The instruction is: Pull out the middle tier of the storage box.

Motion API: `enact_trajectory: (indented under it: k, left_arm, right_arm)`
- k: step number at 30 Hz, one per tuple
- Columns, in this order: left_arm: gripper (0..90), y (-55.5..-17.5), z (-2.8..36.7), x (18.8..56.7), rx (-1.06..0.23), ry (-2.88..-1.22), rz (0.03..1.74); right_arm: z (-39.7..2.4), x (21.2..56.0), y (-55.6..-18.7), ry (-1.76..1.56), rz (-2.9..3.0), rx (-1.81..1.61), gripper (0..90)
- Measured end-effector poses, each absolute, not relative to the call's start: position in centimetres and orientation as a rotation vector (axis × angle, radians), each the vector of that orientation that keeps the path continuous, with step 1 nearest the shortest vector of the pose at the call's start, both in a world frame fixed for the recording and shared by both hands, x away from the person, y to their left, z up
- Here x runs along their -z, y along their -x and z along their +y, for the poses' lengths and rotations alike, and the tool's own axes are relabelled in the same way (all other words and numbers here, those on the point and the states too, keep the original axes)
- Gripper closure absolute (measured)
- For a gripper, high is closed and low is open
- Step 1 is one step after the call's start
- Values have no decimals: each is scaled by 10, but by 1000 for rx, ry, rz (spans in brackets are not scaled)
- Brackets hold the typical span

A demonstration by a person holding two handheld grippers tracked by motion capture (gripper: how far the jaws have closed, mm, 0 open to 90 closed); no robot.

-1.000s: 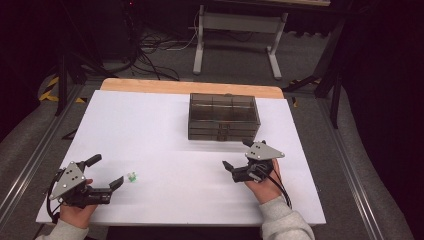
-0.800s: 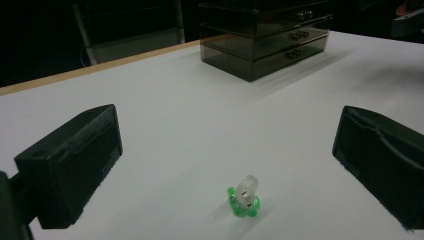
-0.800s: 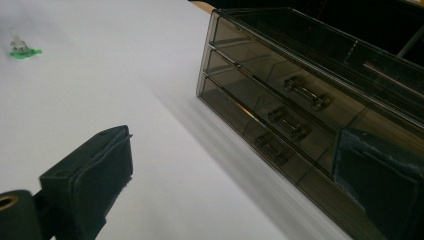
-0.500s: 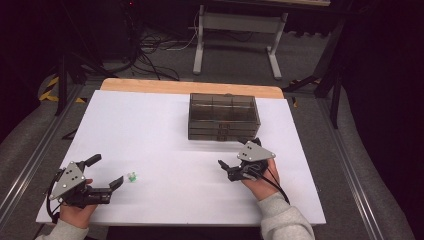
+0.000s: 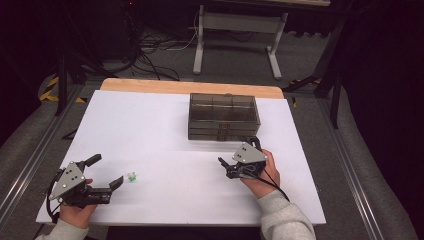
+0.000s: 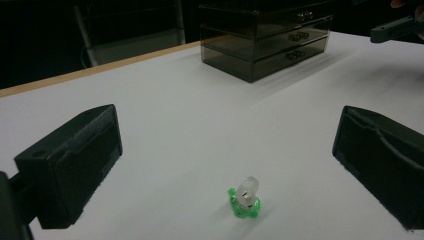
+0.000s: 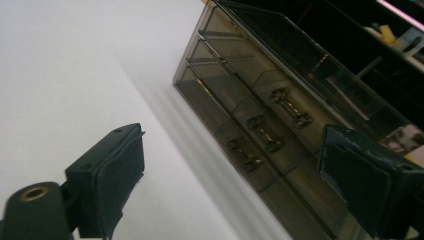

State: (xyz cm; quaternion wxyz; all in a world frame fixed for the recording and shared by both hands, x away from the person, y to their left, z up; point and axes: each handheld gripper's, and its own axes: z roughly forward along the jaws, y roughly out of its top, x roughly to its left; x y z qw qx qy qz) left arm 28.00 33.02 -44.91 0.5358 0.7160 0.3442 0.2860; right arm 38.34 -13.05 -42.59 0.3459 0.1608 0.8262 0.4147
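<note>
The left gripper [image 5: 106,173] lies low over the white table [image 5: 165,135] near its front left corner, jaws spread wide and empty. Just beyond its tips stands a small clear piece on a green base [image 5: 131,176], apart from both jaws. The right gripper [image 5: 225,167], tilted, has been narrowing its empty, still-spread jaws near a smoky translucent 3-drawer box [image 5: 223,117] with metal handles.
</note>
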Motion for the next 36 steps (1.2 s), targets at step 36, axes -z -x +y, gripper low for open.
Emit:
enact_trajectory:
  k: [36]
  left_arm:
    - [5, -281, 330, 449, -677, -1708, 821]
  right_arm:
    - [-109, 437, -385, -190, 1884, -540, 295]
